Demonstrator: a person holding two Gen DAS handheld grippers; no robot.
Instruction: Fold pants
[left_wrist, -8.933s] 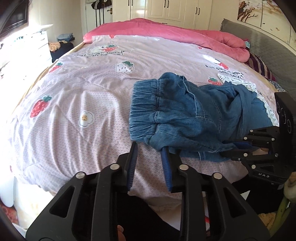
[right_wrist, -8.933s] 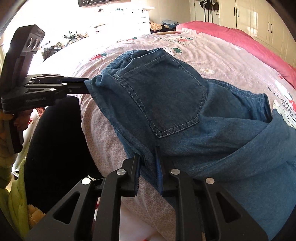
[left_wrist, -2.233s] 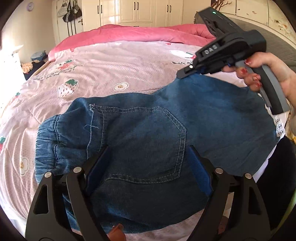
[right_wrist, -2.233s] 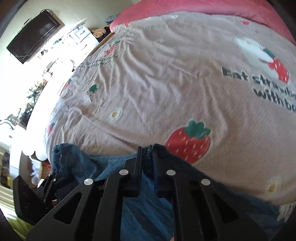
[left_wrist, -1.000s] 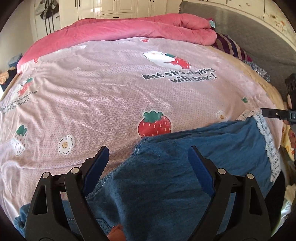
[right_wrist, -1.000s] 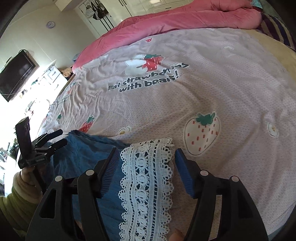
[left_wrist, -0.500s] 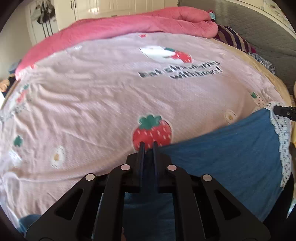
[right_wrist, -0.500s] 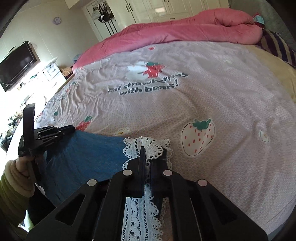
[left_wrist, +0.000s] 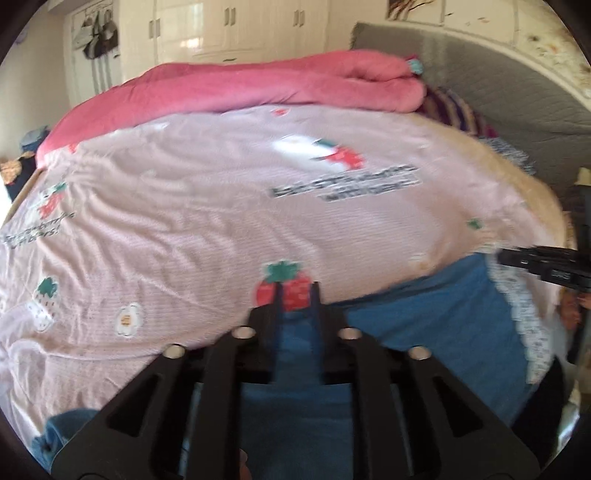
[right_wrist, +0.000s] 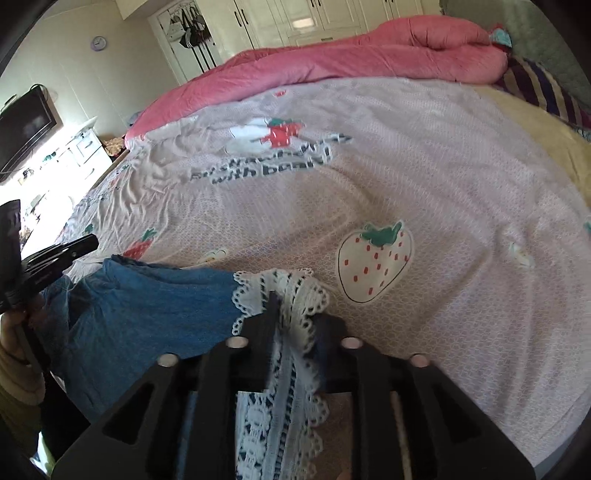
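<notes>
Pink, strawberry-printed bedspread (left_wrist: 207, 206) fills the ground ahead of both grippers, with nothing lying on it between them and the far side of the bed. Far to the left of the right gripper (right_wrist: 291, 306) a dark television (right_wrist: 26, 125) hangs on the wall above a white dresser (right_wrist: 85, 147), and bags hang on the wardrobe doors (right_wrist: 192, 26) beyond. Straight ahead, along the far edge, a rolled pink quilt (left_wrist: 258, 85) lies across the bed; to its right a striped cushion (right_wrist: 543, 85) sits against a grey padded headboard (left_wrist: 498, 81).

The blue denim pants (left_wrist: 443, 325) lie at the near edge of the bed, stretched sideways between the two grippers. The left gripper (left_wrist: 295, 295) is seen from its own camera with its fingers drawn close together, a narrow strip of denim between them; the frame is blurred, but the cloth appears pinched at the upper edge of the leg. To its right the denim runs out flat to a white lace hem (left_wrist: 524, 317), where the other tool's black tip shows at the frame's edge.

From the right wrist camera, the denim spreads to the left toward the other black tool, held in a hand. The right gripper's jaws are closed on the bunched lace hem, which gathers up at the fingertips and trails back under the tool.
</notes>
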